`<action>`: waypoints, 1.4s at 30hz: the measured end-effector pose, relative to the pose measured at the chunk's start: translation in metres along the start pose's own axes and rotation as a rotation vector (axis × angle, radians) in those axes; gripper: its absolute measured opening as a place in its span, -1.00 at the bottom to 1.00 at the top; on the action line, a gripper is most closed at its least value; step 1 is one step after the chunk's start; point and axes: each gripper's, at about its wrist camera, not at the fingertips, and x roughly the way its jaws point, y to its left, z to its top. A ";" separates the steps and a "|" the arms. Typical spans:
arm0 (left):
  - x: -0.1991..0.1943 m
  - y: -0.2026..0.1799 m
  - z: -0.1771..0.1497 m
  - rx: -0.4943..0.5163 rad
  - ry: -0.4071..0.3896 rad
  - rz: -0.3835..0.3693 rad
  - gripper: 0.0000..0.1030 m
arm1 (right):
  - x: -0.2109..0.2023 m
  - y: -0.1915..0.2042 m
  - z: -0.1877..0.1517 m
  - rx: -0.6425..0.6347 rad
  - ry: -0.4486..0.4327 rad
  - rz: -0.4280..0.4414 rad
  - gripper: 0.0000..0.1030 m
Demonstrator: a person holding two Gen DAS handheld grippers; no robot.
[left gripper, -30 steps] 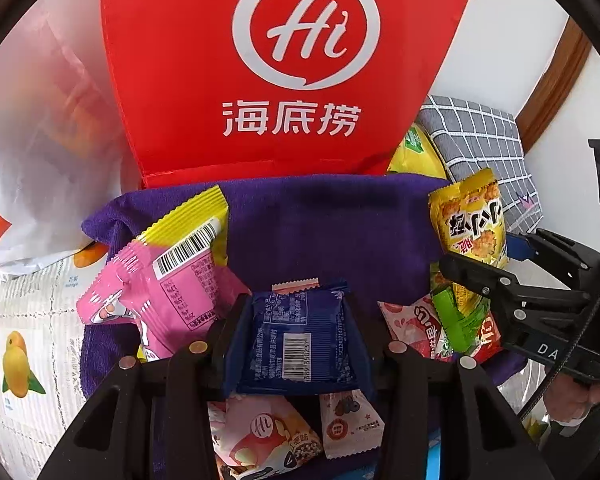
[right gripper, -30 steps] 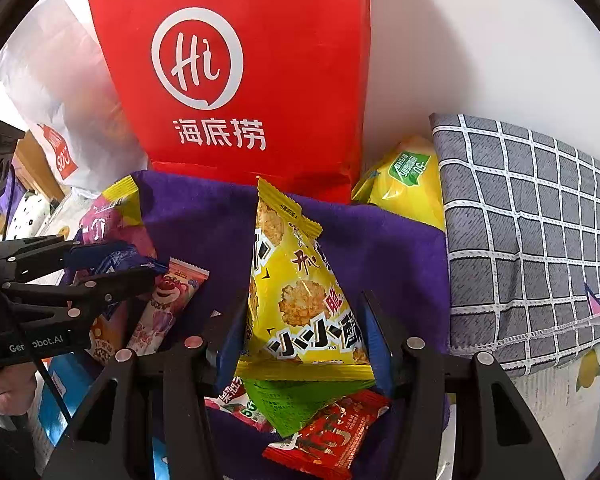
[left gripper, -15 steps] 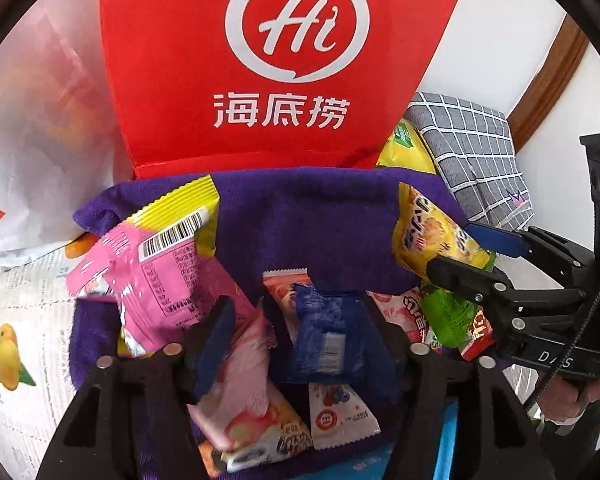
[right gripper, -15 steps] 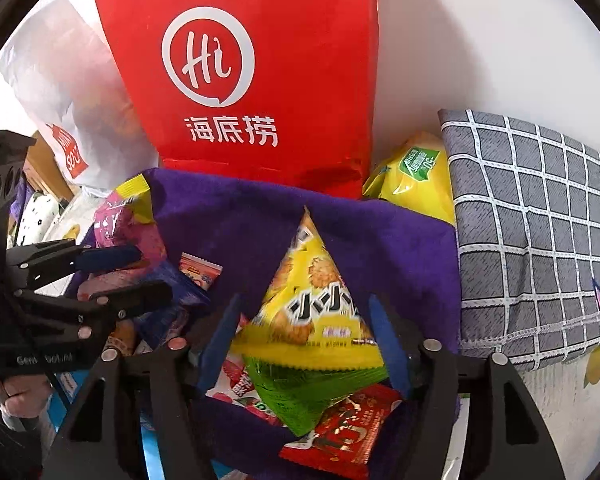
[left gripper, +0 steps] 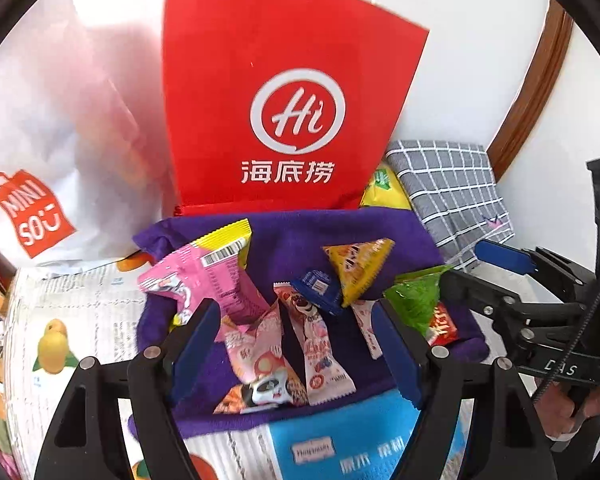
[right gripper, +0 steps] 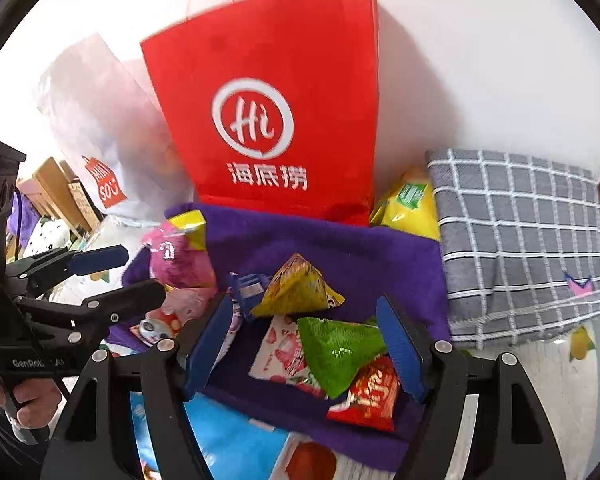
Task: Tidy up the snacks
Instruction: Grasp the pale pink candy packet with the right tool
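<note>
Left wrist — open left gripper (left gripper: 296, 340) above snack packets (left gripper: 312, 336) — purple cloth (left gripper: 300, 236).

White wall (left gripper: 460, 60) behind; brown wooden trim (left gripper: 528, 92) at right.

On the purple cloth (left gripper: 300, 236) in front of one red bag (left gripper: 284, 92), two triangular packets (left gripper: 356, 268) and one blue packet (left gripper: 316, 286) are counted.

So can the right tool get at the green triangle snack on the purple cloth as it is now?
Probably yes. The right tool stands open with the green triangle snack lying between its fingers, uncovered on top. Its lower corner overlaps the red packet, which might get pinched too.
</note>
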 end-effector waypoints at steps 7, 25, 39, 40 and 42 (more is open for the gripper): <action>-0.038 0.003 -0.025 -0.008 -0.028 -0.005 0.48 | -0.055 0.025 -0.020 -0.005 -0.072 -0.011 0.44; -0.106 0.044 -0.104 -0.075 -0.075 0.025 0.48 | -0.099 0.085 -0.109 -0.019 -0.073 -0.041 0.44; -0.115 0.069 -0.153 -0.113 -0.040 0.046 0.48 | -0.040 0.101 -0.188 -0.008 0.111 0.021 0.37; -0.113 0.069 -0.156 -0.115 -0.035 0.049 0.48 | -0.036 0.100 -0.192 0.002 0.126 0.028 0.35; -0.112 0.070 -0.162 -0.121 -0.028 0.045 0.48 | -0.031 0.099 -0.196 0.010 0.137 0.042 0.34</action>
